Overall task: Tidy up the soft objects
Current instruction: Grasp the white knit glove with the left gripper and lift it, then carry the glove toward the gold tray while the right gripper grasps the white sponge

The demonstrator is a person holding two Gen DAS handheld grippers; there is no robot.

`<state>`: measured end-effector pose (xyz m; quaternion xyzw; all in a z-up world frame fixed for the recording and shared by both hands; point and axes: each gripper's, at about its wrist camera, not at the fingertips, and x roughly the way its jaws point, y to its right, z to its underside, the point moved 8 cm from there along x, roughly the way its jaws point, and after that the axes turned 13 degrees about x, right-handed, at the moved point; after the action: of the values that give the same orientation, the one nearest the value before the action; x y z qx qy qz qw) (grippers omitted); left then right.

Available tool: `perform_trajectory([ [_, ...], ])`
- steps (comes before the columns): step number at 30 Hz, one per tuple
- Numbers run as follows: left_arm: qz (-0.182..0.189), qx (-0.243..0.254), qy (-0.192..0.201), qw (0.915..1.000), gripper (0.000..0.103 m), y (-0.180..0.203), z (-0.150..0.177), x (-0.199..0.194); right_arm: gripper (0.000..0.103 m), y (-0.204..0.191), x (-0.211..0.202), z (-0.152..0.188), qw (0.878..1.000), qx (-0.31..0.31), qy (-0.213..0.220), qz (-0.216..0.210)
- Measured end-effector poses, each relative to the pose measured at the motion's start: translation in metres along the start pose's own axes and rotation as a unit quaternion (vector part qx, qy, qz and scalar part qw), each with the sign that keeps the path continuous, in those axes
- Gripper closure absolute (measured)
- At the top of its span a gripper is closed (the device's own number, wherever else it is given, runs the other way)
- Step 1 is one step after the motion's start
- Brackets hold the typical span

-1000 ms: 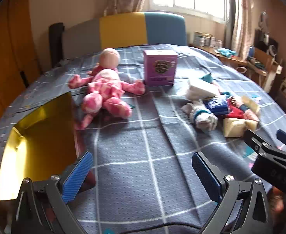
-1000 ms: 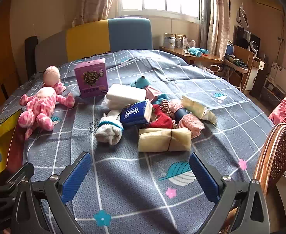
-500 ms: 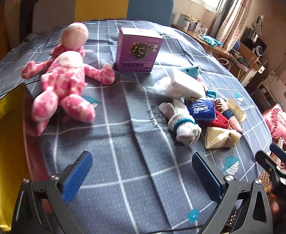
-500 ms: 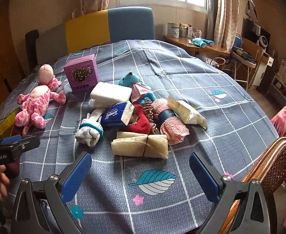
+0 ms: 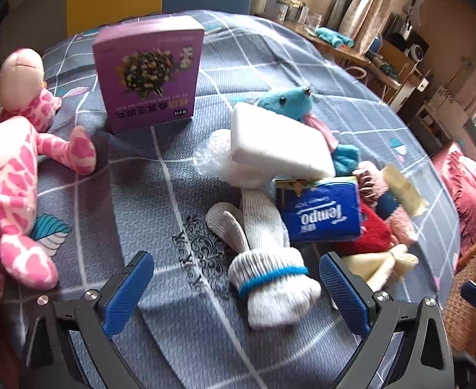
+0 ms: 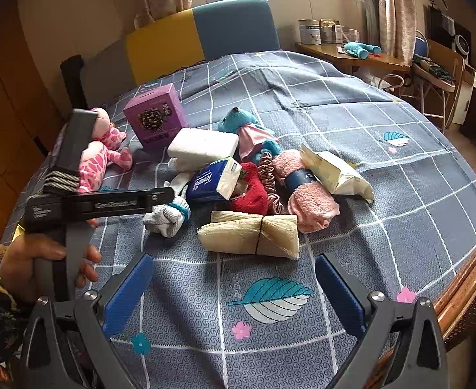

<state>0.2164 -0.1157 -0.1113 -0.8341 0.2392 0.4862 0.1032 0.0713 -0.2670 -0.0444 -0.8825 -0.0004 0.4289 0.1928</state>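
Observation:
A pile of soft things lies on the grey checked bedspread (image 5: 160,201). A white glove with a blue cuff band (image 5: 267,259) lies just ahead of my open left gripper (image 5: 236,291), near its right finger. Behind it are a blue Tempo tissue pack (image 5: 322,210), a white sponge block (image 5: 280,142), a blue plush (image 5: 286,99) and a red knit item (image 5: 367,233). A pink doll (image 5: 14,168) lies at the left. My right gripper (image 6: 234,288) is open and empty, short of a beige cloth bundle (image 6: 250,233) and a pink towel roll (image 6: 309,201).
A purple box (image 5: 148,71) stands upright behind the pile; it also shows in the right wrist view (image 6: 156,120). A cream packet (image 6: 331,170) lies at the pile's right. The left gripper's body and the hand (image 6: 43,253) holding it fill the left of the right wrist view. A wooden chair back (image 6: 474,288) is at the right edge.
My left gripper has moved forward and right, from beside the yellow tray to right in front of the white glove. My right gripper has risen and drawn back a little.

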Motion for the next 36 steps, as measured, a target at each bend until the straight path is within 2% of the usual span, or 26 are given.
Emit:
perform_trajectory([
  [3,0.001,-0.007,-0.026,0.9996,0.003,0.001,-0.002,0.019,0.001,-0.002,0.0,0.002,1.0,0.0,-0.003,-0.009],
  [5,0.004,-0.011,-0.033,0.9994,0.026,0.003,0.0,0.024,0.002,-0.003,0.001,0.002,1.0,-0.001,-0.007,-0.011],
  [6,0.015,-0.015,-0.031,0.9993,0.03,0.004,0.001,0.025,0.002,-0.003,0.001,0.003,1.0,-0.002,-0.008,-0.011],
  [7,0.027,-0.02,-0.031,0.999,0.04,0.006,0.002,0.026,0.002,-0.003,0.002,0.003,1.0,-0.002,-0.009,-0.011],
  [8,0.038,-0.021,-0.029,0.9986,0.057,0.008,0.004,0.024,0.005,-0.003,0.002,0.003,1.0,-0.002,-0.011,-0.011],
  [9,0.05,-0.019,-0.021,0.9983,0.059,0.01,0.004,0.019,0.007,-0.002,0.003,0.004,1.0,-0.001,-0.014,-0.011],
  [11,0.037,-0.008,-0.01,0.9992,0.061,0.012,0.008,0.005,0.01,-0.001,0.005,0.005,1.0,-0.001,-0.022,-0.009],
  [13,0.043,-0.004,0.008,0.999,0.061,0.01,0.015,-0.012,0.01,-0.002,0.008,0.006,1.0,-0.005,-0.03,-0.008],
  [17,0.048,-0.006,0.025,0.9985,0.062,-0.002,0.047,-0.042,0.014,-0.014,0.011,0.001,0.999,-0.023,-0.041,-0.018],
  [20,0.053,-0.011,0.031,0.998,0.062,-0.008,0.073,-0.057,0.014,-0.037,0.015,-0.009,0.996,-0.066,-0.043,-0.033],
  [22,0.044,-0.009,0.025,0.9987,0.062,-0.012,0.093,-0.059,0.014,-0.054,0.023,-0.019,0.992,-0.113,-0.044,-0.033],
  [24,0.041,-0.011,0.028,0.9987,0.062,-0.017,0.11,-0.061,0.014,-0.068,0.034,-0.032,0.984,-0.17,-0.045,-0.025],
  [27,0.051,-0.022,0.043,0.9975,0.062,-0.021,0.117,-0.062,0.014,-0.082,0.058,-0.052,0.968,-0.244,-0.061,-0.015],
  [32,0.063,-0.027,0.049,0.9965,0.062,-0.022,0.116,-0.059,0.012,-0.095,0.103,-0.086,0.938,-0.327,-0.112,0.002],
  [36,0.075,-0.032,0.049,0.9955,0.062,-0.025,0.115,-0.059,0.007,-0.105,0.134,-0.1,0.912,-0.376,-0.162,-0.011],
])
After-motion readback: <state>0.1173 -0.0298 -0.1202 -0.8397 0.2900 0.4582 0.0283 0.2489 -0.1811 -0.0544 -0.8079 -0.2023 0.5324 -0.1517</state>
